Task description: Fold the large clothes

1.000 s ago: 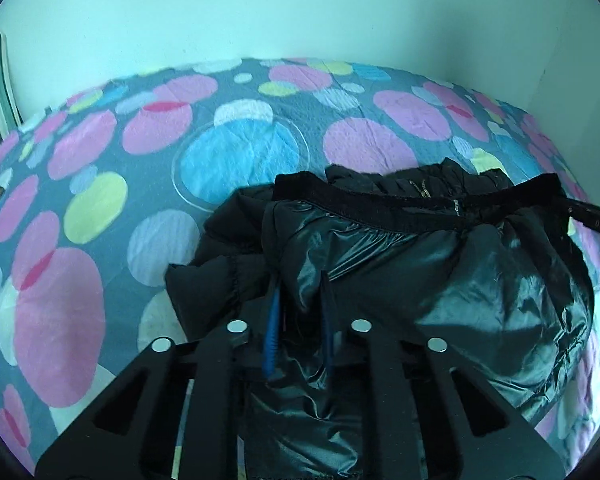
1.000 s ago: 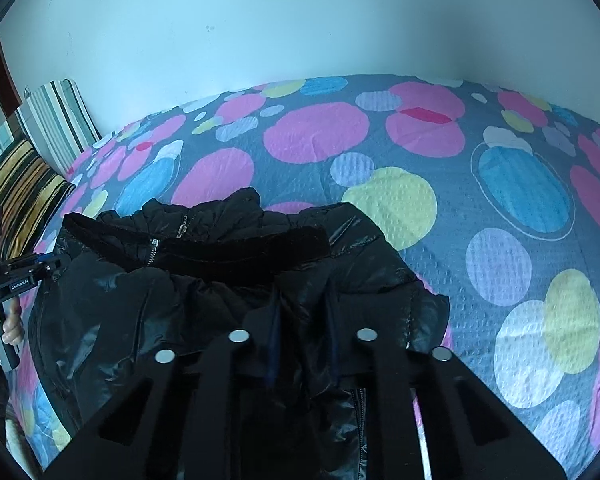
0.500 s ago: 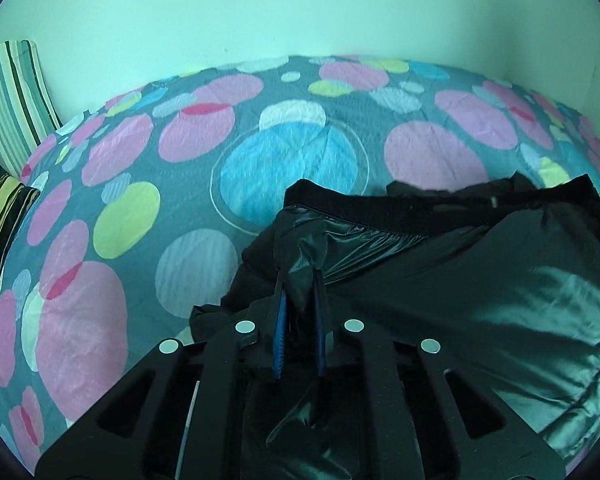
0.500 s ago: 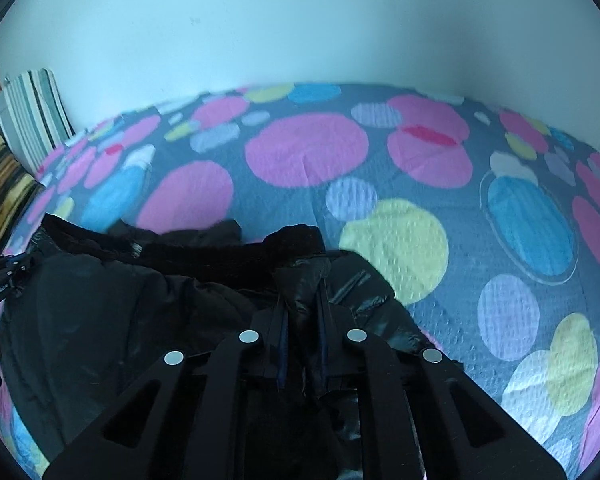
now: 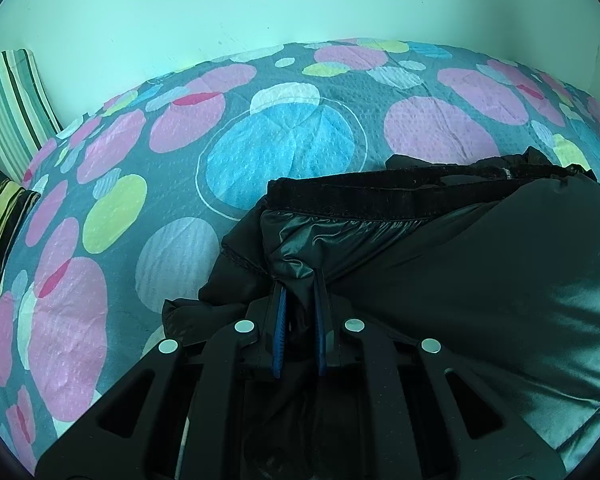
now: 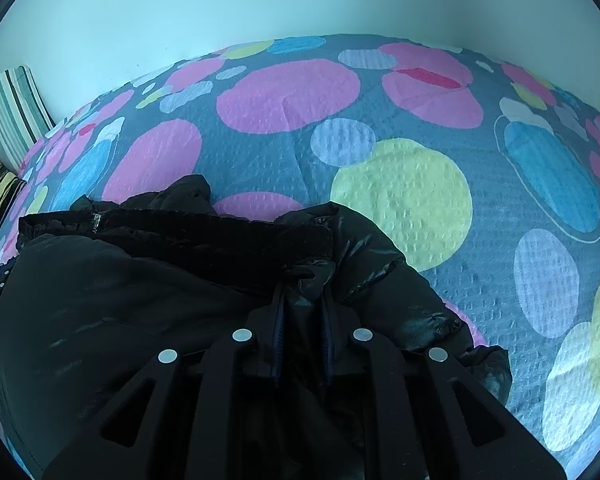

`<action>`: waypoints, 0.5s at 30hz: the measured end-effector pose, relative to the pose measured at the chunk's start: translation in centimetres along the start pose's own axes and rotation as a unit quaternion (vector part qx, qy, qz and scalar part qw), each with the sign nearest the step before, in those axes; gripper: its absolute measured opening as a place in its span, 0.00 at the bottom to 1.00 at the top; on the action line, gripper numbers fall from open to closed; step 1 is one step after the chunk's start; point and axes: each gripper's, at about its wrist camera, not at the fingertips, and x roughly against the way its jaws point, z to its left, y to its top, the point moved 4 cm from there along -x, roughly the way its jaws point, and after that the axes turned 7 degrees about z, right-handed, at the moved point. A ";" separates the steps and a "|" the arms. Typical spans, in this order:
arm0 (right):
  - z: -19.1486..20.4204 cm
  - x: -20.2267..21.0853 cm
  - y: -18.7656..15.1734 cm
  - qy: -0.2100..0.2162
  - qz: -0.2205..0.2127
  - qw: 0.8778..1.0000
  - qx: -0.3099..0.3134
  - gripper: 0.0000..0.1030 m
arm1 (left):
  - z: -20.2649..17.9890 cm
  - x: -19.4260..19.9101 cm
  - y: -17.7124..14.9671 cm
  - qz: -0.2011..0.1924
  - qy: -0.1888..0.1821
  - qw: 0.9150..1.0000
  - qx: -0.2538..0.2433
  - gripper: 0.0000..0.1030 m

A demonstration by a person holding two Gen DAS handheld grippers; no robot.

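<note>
A shiny black puffer jacket (image 5: 480,280) lies on the bed with its dark velvety collar band (image 5: 360,196) facing the wall. My left gripper (image 5: 298,280) is shut on a pinch of the jacket's left corner, just under the collar band. In the right wrist view the same jacket (image 6: 120,300) spreads to the left. My right gripper (image 6: 304,288) pinches its right corner below the collar band (image 6: 220,236); its jaws are opening, with a fold of fabric still between the pads. Both grippers point steeply down.
The bed carries a cover with large coloured circles (image 5: 280,152) (image 6: 400,192), bare beyond the jacket up to the pale wall (image 5: 260,8). Striped pillows (image 5: 14,100) (image 6: 12,112) lean at the far left.
Both grippers have sunk toward the bed with the jacket in them. The jacket has gone from hanging bunched to lying flatter and stretched out between them.
</note>
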 end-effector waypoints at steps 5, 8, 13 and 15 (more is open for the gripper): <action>-0.5 1.8 0.1 0.000 -0.010 1.000 -0.017 0.33 | 0.4 2.7 -0.5 -0.006 0.036 0.999 -0.007 0.26; -1.0 4.9 -0.1 0.004 -0.041 0.998 -0.046 0.40 | 0.9 5.3 -0.8 -0.027 0.053 0.998 0.005 0.37; 1.2 10.7 -1.6 0.021 -0.090 0.994 -0.056 0.40 | -1.2 10.1 -1.9 -0.060 -0.004 0.998 0.035 0.44; 2.9 11.5 -2.5 0.030 -0.095 0.994 -0.048 0.40 | -3.2 10.9 -2.4 -0.064 -0.028 0.997 0.030 0.47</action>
